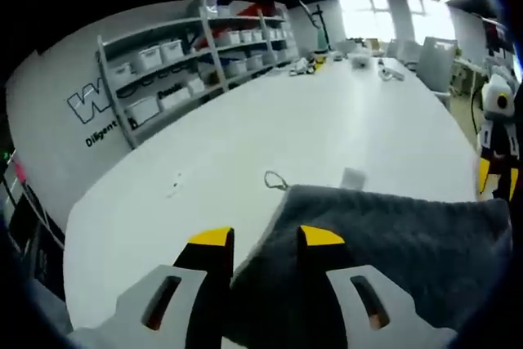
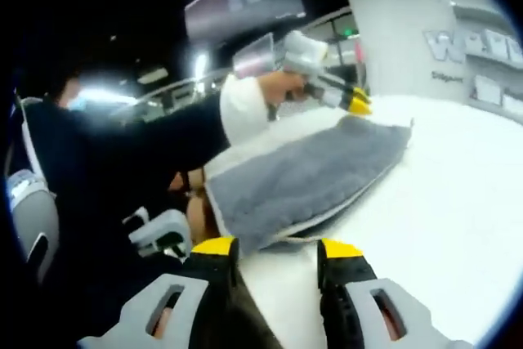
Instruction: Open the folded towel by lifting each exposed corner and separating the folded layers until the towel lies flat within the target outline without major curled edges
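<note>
A grey towel (image 2: 310, 177) lies folded on a white table (image 1: 245, 145), stretched as a long strip between the two handheld grippers. Its long axis runs from one gripper to the other, so each tool faces one short end of it.

In the left gripper view, the left gripper (image 1: 265, 239) sits at a towel corner. Its yellow-tipped jaws stand moderately apart, with the towel's edge rising between them and spreading away to the right. Whether the jaws actually pinch the cloth cannot be told; they look parted around it rather than clamped. In the right gripper view this same tool (image 2: 355, 104) appears at the towel's far end, held by a person's hand (image 2: 282, 86) in a white cuff and dark sleeve, tips touching or just above the far corner.

The right gripper (image 2: 274, 247) has its jaws wide and holding nothing. The towel's near end lies just ahead of them, slightly to the left, with a lighter edge of the fold showing along the side.

The left gripper looks nearer to a grasp, so lifting that far corner seems the likely next step. Shelving with white bins (image 1: 172, 63) stands beyond the table.
</note>
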